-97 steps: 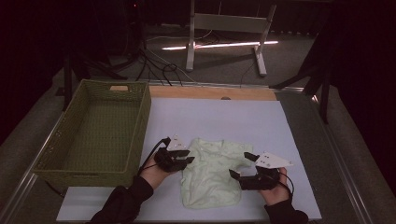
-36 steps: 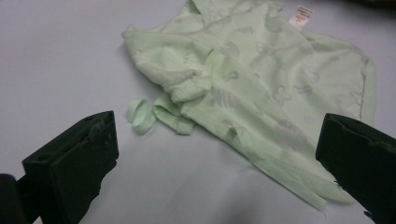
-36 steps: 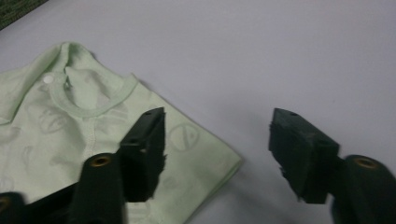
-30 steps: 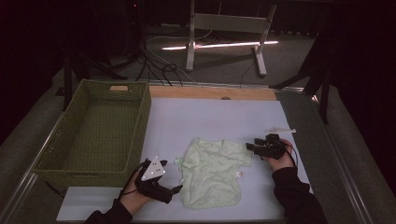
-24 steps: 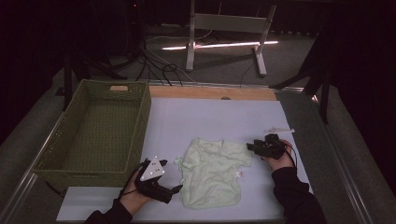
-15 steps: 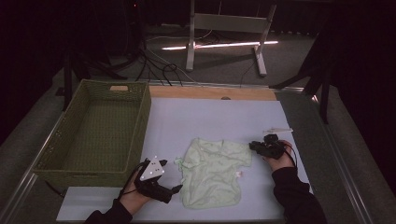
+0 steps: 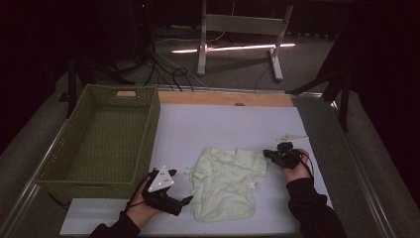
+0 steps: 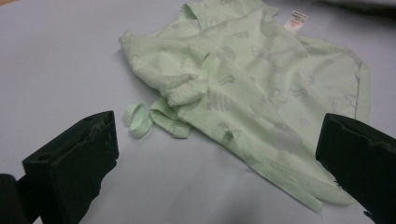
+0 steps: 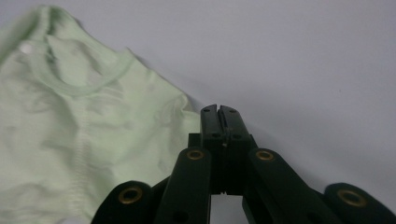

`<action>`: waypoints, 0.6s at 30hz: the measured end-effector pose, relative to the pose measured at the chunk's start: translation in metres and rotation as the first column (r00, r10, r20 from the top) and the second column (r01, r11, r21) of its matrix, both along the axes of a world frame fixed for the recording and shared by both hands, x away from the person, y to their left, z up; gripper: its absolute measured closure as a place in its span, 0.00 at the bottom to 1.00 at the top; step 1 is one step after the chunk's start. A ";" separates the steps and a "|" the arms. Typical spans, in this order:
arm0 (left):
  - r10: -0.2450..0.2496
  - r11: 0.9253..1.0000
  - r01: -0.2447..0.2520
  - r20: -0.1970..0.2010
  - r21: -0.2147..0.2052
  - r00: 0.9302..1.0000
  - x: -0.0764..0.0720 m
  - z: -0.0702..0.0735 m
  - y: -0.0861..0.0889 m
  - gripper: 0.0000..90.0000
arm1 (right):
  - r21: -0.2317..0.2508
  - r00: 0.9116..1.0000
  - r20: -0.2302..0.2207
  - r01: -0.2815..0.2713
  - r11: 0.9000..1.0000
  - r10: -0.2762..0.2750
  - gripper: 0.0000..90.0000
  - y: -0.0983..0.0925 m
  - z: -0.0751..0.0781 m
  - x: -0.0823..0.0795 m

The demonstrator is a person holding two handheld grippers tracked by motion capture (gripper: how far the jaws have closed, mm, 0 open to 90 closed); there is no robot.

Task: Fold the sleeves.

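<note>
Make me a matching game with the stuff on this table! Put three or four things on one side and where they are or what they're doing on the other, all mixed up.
Things:
1. green basket
2. pale green baby shirt
3. left gripper
4. right gripper

Places or states:
A. jaws shut, at the shirt's sleeve edge
B. spread flat in the middle of the white sheet
C. jaws wide open, near the shirt's lower corner
D. stands at the table's left side, nothing visible inside

Pairs: 1-D, 2-B, 3-C, 4-A
</note>
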State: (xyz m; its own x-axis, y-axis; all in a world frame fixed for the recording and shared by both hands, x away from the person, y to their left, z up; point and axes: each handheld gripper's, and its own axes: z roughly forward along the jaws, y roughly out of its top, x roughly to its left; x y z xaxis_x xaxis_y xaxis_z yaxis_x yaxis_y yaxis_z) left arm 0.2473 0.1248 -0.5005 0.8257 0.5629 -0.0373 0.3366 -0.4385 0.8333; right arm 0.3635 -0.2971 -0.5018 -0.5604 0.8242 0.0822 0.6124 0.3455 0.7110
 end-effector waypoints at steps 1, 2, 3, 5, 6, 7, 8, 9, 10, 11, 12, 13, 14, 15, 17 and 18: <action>0.001 1.000 -0.001 0.001 -0.001 1.000 0.000 0.000 0.000 0.01 | -0.005 1.000 0.008 -0.003 1.000 0.003 1.00 0.002 0.002 -0.001; 0.002 1.000 -0.002 -0.001 -0.003 1.000 0.000 0.000 0.000 0.01 | -0.011 1.000 0.009 -0.001 1.000 0.001 1.00 0.004 0.005 -0.002; 0.003 1.000 -0.003 -0.001 -0.003 1.000 0.000 0.000 0.000 0.01 | -0.006 1.000 0.015 -0.005 1.000 0.005 1.00 0.005 0.008 -0.003; 0.003 1.000 -0.003 0.001 -0.002 1.000 0.000 0.000 0.000 0.01 | -0.012 1.000 0.021 -0.010 1.000 0.011 1.00 0.008 0.014 -0.004; 0.003 1.000 -0.003 0.000 -0.004 1.000 0.000 0.000 0.000 0.01 | -0.025 1.000 0.030 -0.005 1.000 0.006 1.00 0.010 0.016 -0.005; 0.003 1.000 -0.003 0.001 -0.002 1.000 0.000 0.000 0.000 0.01 | -0.022 1.000 0.030 -0.005 1.000 0.005 1.00 0.011 0.019 -0.005; 0.003 1.000 -0.003 0.001 -0.001 1.000 0.000 0.000 0.000 0.01 | -0.014 0.999 0.032 -0.004 1.000 0.004 1.00 0.013 0.022 -0.006; 0.002 1.000 -0.002 0.000 -0.003 1.000 0.000 0.000 0.000 0.01 | -0.015 0.999 0.041 -0.015 1.000 0.016 1.00 0.015 0.025 -0.008; 0.002 1.000 -0.002 0.000 -0.003 1.000 0.000 0.000 0.000 0.01 | -0.015 0.999 0.041 -0.015 1.000 0.016 1.00 0.015 0.025 -0.008; 0.002 1.000 -0.002 0.000 -0.003 1.000 0.000 0.000 0.000 0.01 | -0.007 0.998 0.048 -0.027 1.000 0.028 1.00 0.017 0.028 -0.009; 0.002 1.000 -0.002 0.002 0.000 1.000 0.000 0.000 0.000 0.01 | -0.007 0.998 0.048 -0.027 1.000 0.028 1.00 0.017 0.028 -0.009; 0.002 1.000 -0.002 0.001 -0.002 1.000 0.000 0.000 0.000 0.01 | 0.003 0.997 0.062 -0.050 0.999 0.050 1.00 0.025 0.035 -0.013; 0.002 1.000 -0.002 0.003 0.002 1.000 0.000 0.001 0.000 0.01 | 0.011 0.996 0.066 -0.062 0.998 0.061 1.00 0.028 0.037 -0.014; 0.003 1.000 -0.003 0.004 0.000 1.000 0.000 0.001 0.000 0.01 | 0.015 0.995 0.065 -0.071 0.997 0.070 1.00 0.031 0.038 -0.015; 0.006 1.000 -0.006 0.003 -0.003 1.000 0.000 0.001 0.000 0.01 | 0.013 0.993 0.070 -0.094 0.995 0.093 1.00 0.037 0.041 -0.018; 0.005 1.000 -0.005 0.004 -0.003 1.000 0.000 0.001 0.000 0.01 | 0.010 0.992 0.072 -0.100 0.995 0.099 1.00 0.041 0.043 -0.019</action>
State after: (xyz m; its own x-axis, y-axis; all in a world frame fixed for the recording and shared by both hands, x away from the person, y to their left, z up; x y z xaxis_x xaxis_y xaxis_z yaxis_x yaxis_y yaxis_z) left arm 0.2470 0.1250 -0.4994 0.8232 0.5667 -0.0355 0.3353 -0.4347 0.8358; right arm 0.3446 -0.2561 -0.4590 -0.6441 0.7634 0.0494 0.5228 0.3921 0.7569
